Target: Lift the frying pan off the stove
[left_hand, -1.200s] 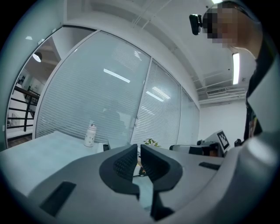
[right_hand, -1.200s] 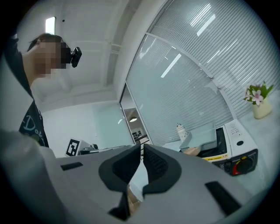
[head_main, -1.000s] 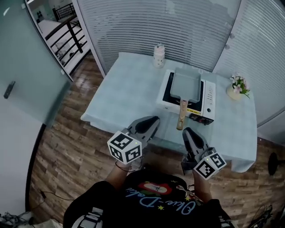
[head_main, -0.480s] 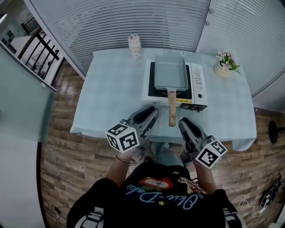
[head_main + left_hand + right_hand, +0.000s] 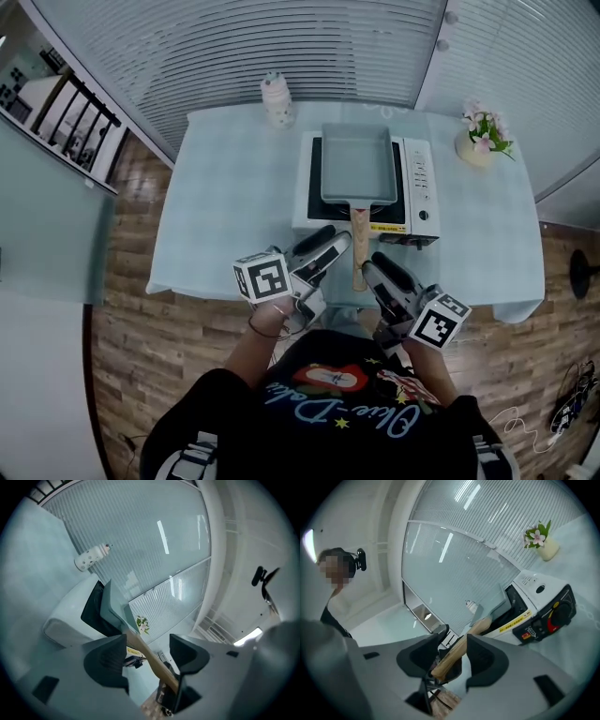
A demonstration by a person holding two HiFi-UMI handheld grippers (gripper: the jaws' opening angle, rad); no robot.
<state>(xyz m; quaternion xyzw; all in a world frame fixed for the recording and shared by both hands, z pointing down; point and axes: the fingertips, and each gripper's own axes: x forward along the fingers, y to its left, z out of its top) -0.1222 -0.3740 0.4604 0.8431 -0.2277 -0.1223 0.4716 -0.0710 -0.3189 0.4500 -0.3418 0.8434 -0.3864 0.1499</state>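
- Head view: the frying pan [image 5: 356, 167] sits on the stove [image 5: 420, 183], which stands on the table [image 5: 234, 197]. Its wooden handle [image 5: 358, 246] points to 6 o'clock, toward the person.
- The left gripper [image 5: 334, 246] and right gripper [image 5: 374, 269] flank the handle end at 9 and 3 o'clock, probably to take it from both sides.
- A bottle [image 5: 277, 98] stands at 11 o'clock from the stove and a flower pot [image 5: 480, 141] at 2 o'clock. Both are well apart from the handle, so nothing blocks the approach.
- Left gripper view: the jaws are spreading and released. The handle runs between them with no pad pressing on it.
- Right gripper view: the jaws are also spreading. The handle tip lies between them, unclamped, and the pan is not yet lifted.
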